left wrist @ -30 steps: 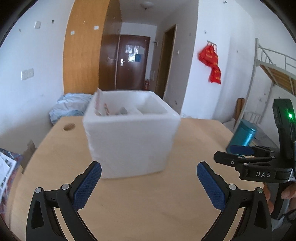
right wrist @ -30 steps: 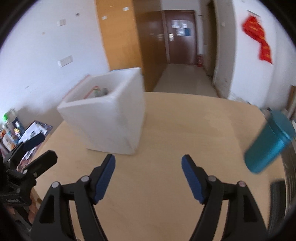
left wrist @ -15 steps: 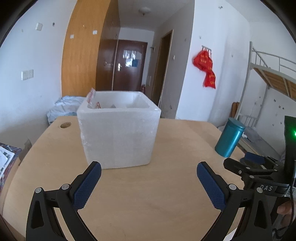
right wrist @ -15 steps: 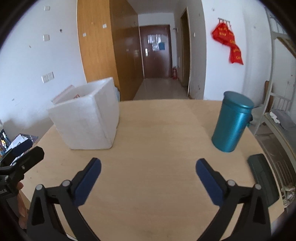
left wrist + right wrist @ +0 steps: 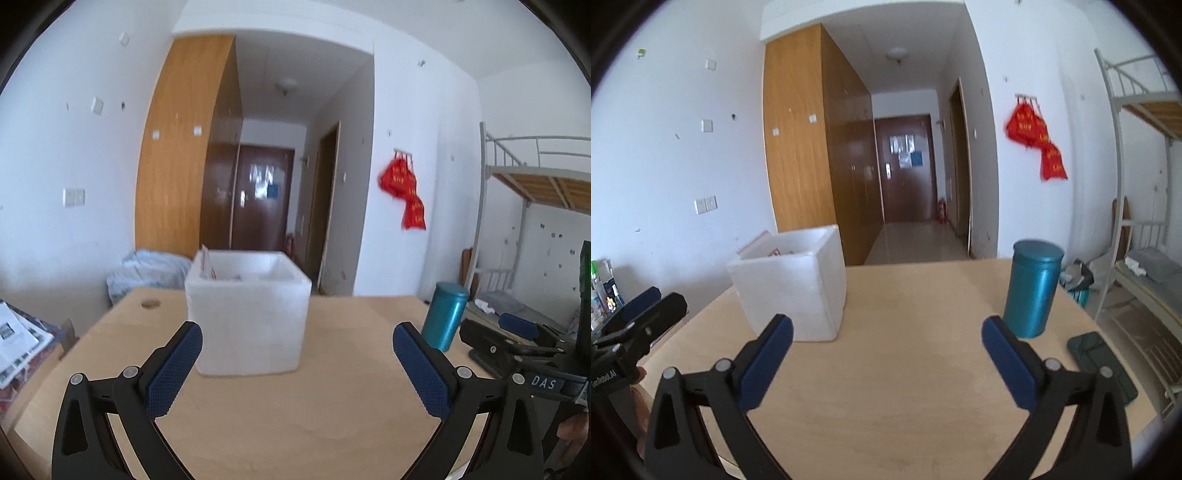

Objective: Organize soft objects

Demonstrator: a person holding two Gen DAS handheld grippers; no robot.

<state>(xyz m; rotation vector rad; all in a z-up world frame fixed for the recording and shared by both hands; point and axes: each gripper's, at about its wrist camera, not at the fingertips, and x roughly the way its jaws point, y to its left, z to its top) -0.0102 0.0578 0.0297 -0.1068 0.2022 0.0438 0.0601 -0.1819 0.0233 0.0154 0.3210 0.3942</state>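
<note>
1. Soft objects — the task's own things — show only as a few items inside the white foam box (image 5: 248, 314); a red-and-white packet edge stands at its left inner wall, and the rest is too blurred to name. None lies loose on the table (image 5: 295, 424).
2. Foam box: stands open-topped on the table's far left part, well apart from both tools.
3. Left gripper (image 5: 297, 365): jaws spread wide, nothing between them, held above bare tabletop and facing the box.
4. Right gripper (image 5: 886, 363): jaws spread to their widest, empty, aimed between the box and the teal canister (image 5: 1034, 288).
5. Dark flat object (image 5: 1102, 365): lies at the table's right edge, just beside the canister; its nature is unclear.
6. Step in hand — judged to be a pause with both tools free, either after stowing or before a new pick.
7. Next move calls for finding any soft item still outside the box.
</note>
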